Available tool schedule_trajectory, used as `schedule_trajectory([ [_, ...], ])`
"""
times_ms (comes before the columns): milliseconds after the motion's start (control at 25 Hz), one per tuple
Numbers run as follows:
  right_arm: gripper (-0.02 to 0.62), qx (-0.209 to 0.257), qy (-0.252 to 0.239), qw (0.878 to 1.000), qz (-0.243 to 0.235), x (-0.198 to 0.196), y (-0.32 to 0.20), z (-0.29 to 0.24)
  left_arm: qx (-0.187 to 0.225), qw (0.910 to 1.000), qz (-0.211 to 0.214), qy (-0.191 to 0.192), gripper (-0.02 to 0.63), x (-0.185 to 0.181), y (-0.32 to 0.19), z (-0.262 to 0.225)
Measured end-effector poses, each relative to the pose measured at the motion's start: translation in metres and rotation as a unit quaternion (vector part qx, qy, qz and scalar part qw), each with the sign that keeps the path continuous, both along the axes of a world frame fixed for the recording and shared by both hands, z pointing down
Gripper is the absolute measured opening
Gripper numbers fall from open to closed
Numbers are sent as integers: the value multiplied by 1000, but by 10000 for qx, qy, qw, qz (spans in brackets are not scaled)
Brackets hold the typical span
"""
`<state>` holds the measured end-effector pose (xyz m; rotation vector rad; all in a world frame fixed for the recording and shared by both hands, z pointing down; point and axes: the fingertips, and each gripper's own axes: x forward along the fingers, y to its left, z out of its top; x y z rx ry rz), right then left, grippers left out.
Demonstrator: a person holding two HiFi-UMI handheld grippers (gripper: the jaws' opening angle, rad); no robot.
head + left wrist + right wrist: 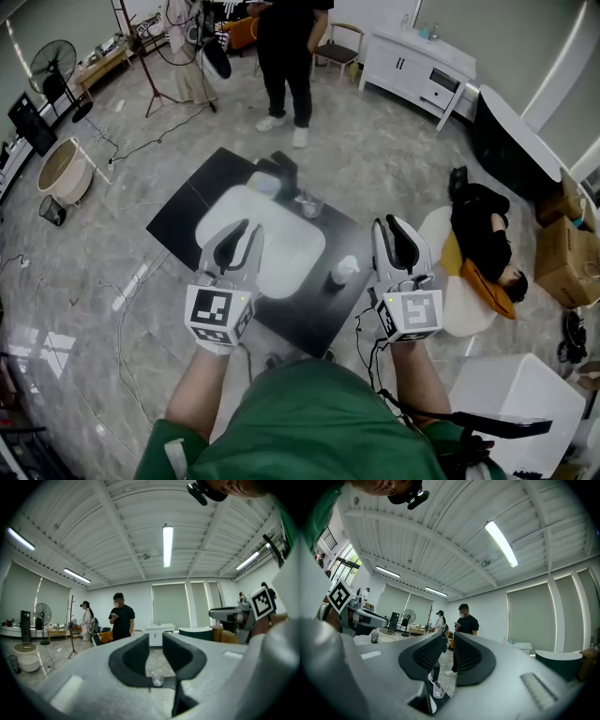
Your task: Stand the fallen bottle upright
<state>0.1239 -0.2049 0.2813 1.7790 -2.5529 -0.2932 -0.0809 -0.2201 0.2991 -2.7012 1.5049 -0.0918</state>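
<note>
In the head view a small dark bottle with a white top (341,273) sits near the right edge of a black table (187,211); I cannot tell whether it lies or stands. My left gripper (247,231) hovers over a white mat (281,246), left of the bottle. My right gripper (389,226) is held just right of the bottle, past the table edge. Both point level, jaws a little apart with nothing between them. The left gripper view looks between its jaws (156,641) at a clear cup (157,679). The right gripper view shows its jaws (449,645) and the same cup (438,689).
The clear cup (310,204) stands at the mat's far edge, with a pale object (265,184) and a black one (282,165) behind it. A person (287,56) stands beyond the table. A white round seat with dark clothes (480,246) is at the right, a white box (525,403) at the near right.
</note>
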Motion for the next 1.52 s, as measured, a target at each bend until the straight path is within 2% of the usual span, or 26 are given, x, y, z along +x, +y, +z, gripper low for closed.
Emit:
schedule_trajectory([
  [800, 57, -56, -207, 9998, -29, 12, -1, 7, -33, 10000, -33, -74, 81, 9, 0, 3],
  [1040, 57, -122, -277, 9995, -77, 24, -7, 11, -73, 9999, -83, -102, 81, 21, -4, 6],
  [1240, 57, -137, -300, 9994, -108, 13, 3, 18, -67, 9998, -114, -124, 81, 10, 8, 12],
  [1520, 55, -125, -303, 9992, -242, 32, -8, 16, -60, 9997, -202, -149, 81, 29, 0, 7],
])
